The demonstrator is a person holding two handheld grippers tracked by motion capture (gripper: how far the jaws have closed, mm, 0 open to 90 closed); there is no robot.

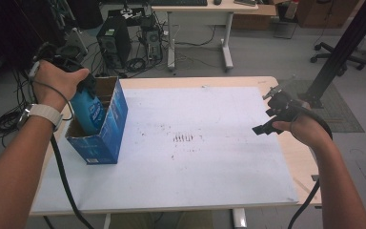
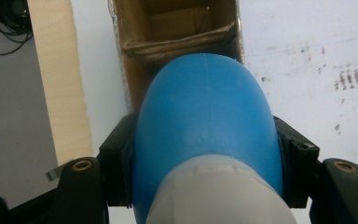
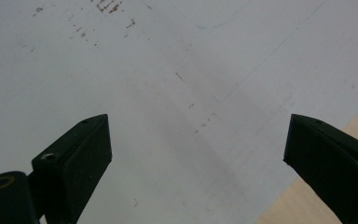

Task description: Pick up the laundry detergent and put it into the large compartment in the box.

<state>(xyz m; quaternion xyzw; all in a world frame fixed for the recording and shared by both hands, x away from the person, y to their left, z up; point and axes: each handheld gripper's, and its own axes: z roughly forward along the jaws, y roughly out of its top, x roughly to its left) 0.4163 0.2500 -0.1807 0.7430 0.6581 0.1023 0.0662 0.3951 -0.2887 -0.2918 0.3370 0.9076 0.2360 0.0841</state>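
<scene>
A blue bottle with a pale cap stands partly inside an open blue cardboard box at the table's left edge. My left gripper is shut on the bottle near its top, and the hand above hides the cap. In the left gripper view the bottle's rounded blue body sits squeezed between my left gripper's black pads, with the box's brown inside right beyond it. My right gripper hovers over the table's right side, open. In the right gripper view, nothing lies between the wide-apart fingers of that gripper.
A white sheet with dark smudges at its middle covers the wooden table. Behind the table, on the floor, are a computer tower, loose cables, a white desk and an office chair base. A black post rises at far right.
</scene>
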